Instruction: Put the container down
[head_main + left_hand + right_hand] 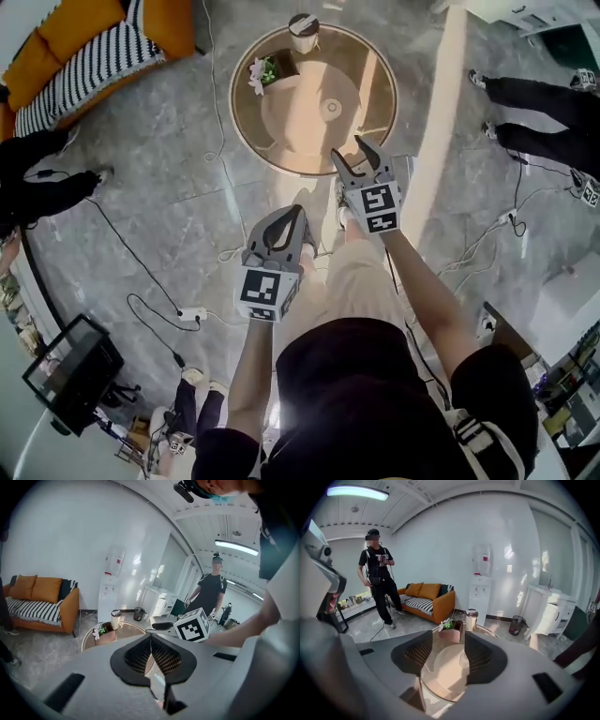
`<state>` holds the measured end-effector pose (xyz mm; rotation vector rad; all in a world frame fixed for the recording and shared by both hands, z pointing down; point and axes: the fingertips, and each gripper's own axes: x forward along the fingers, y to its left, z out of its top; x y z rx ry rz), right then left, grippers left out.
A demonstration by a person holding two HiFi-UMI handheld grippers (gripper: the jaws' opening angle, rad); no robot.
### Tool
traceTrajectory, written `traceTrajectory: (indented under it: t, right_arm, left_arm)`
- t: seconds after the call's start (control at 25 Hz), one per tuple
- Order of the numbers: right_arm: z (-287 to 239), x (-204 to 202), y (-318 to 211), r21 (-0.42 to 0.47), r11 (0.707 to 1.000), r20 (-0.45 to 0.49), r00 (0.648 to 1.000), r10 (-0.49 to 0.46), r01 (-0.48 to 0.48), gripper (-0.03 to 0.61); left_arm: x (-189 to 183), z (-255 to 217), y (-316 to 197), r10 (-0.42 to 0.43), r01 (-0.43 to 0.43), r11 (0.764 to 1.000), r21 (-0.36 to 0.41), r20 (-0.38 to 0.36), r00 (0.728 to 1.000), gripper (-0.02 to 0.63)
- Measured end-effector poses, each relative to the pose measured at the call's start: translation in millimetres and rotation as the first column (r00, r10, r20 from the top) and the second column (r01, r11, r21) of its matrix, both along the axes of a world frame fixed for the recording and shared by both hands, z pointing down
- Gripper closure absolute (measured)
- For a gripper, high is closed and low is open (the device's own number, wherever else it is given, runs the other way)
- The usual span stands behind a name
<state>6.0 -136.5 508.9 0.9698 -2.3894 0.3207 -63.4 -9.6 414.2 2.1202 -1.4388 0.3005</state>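
A round glass-topped table (370, 122) with a tan base stands ahead of me. My right gripper (349, 150) shows at its near edge, fingers moderately apart and empty. My left gripper (298, 212), nearer me, has its fingers pressed together on nothing. The white cylindrical container with a dark lid (303, 33) stands upright at the table's far edge.

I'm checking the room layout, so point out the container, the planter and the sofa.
container (303, 28): head view, its lid.
planter (286, 64): head view, its brown wall.
sofa (89, 23): head view, an orange cushion.
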Motion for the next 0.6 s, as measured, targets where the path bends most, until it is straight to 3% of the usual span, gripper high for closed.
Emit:
traceTrajectory:
  t: [0.24, 0.6]
  right_arm:
    - [-62, -7, 38, 0.048, 0.999, 0.027, 1.000, 0.011, -0.013, 0.408]
    - [-129, -14, 89, 0.083, 0.997, 0.062, 0.998, 0.004, -0.009, 0.471]
  left_arm:
    - [-3, -36, 27, 0.019, -0.015, 0.998, 0.067, -0.049, 0.999, 0.594]
    - [-17, -81, 53, 0.043, -0.033, 0.987, 0.157, -0.058, 0.997, 0.594]
